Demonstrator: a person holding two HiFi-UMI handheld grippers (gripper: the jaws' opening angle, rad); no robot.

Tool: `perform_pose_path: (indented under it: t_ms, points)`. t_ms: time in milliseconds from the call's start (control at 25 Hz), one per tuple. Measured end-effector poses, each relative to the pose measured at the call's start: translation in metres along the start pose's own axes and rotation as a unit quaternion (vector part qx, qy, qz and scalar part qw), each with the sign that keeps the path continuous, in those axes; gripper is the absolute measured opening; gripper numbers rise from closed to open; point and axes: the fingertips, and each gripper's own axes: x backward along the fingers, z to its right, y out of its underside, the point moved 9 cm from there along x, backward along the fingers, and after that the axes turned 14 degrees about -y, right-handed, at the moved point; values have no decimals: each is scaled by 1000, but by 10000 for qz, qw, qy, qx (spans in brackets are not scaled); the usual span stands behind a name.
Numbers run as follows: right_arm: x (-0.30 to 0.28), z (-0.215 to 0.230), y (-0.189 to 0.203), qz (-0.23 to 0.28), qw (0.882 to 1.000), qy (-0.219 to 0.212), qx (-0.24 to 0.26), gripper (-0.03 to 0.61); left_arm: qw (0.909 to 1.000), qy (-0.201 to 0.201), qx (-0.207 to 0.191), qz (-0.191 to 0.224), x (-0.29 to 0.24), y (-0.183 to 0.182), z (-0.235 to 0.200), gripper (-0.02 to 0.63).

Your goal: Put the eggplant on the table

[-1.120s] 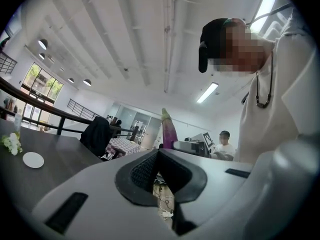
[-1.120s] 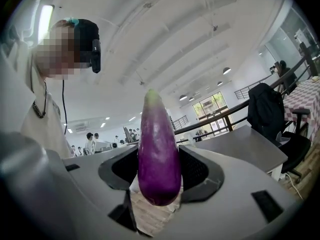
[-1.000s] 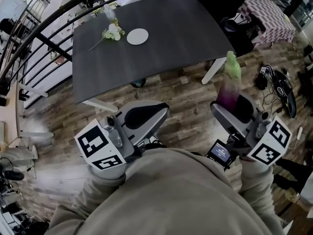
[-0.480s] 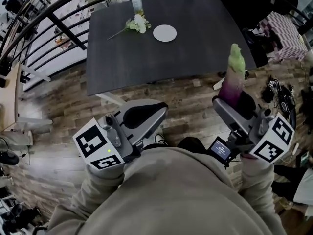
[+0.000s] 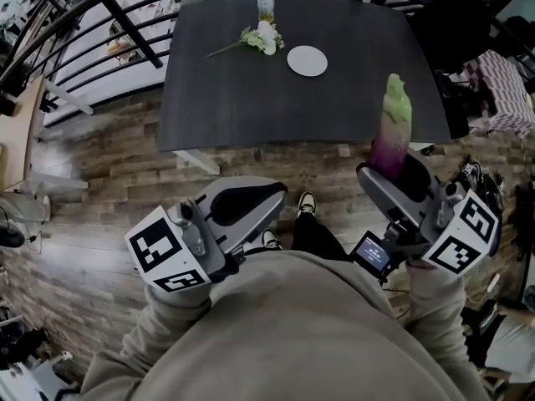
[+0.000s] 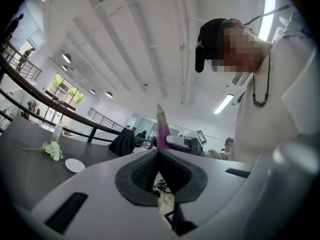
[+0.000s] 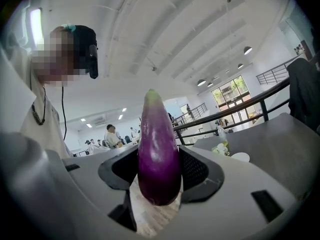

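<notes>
A purple eggplant (image 5: 391, 136) with a pale green top stands upright in my right gripper (image 5: 398, 174), whose jaws are shut on its lower half. In the right gripper view the eggplant (image 7: 159, 154) fills the gap between the pads of the right gripper (image 7: 159, 170). It hangs over the wooden floor, just short of the near edge of the dark table (image 5: 359, 98). My left gripper (image 5: 269, 195) is held level at the left, shut with nothing in it. In the left gripper view the left gripper (image 6: 159, 152) has its tips together, and the eggplant (image 6: 163, 129) shows beyond them.
On the table's far side lie a white plate (image 5: 307, 60), a sprig of white flowers (image 5: 263, 38) and a clear bottle (image 5: 266, 2). A black railing (image 5: 109, 15) runs behind the table. Bags and cables (image 5: 481, 182) lie on the floor at the right. The person's shoes (image 5: 306, 200) are below.
The table has shifted from the upper left to the upper middle of the head view. Both grippers have come nearer its front edge, the right one still holding the eggplant upright.
</notes>
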Motion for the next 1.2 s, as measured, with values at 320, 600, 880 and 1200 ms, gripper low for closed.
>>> perform_pose_path:
  t_ms: [320,600,880,1200]
  points:
    - [-24,51,-14,-139,9994,-302,-44,241,9994,-338,-18,25,-20,-10,-32,5]
    - [-11,109,-39,-73,9996,-258,-84,241,9995,-285,-81,-64,-85,-27,-58,5]
    - [31,163,-71,163,9997,-131,-144,241,9995,-169,-251,-131,-172,-49,-66,5]
    - [77,215,-92,362,9991,83,-206,241,9993,61,-229,-301,-256,-55,-60,5]
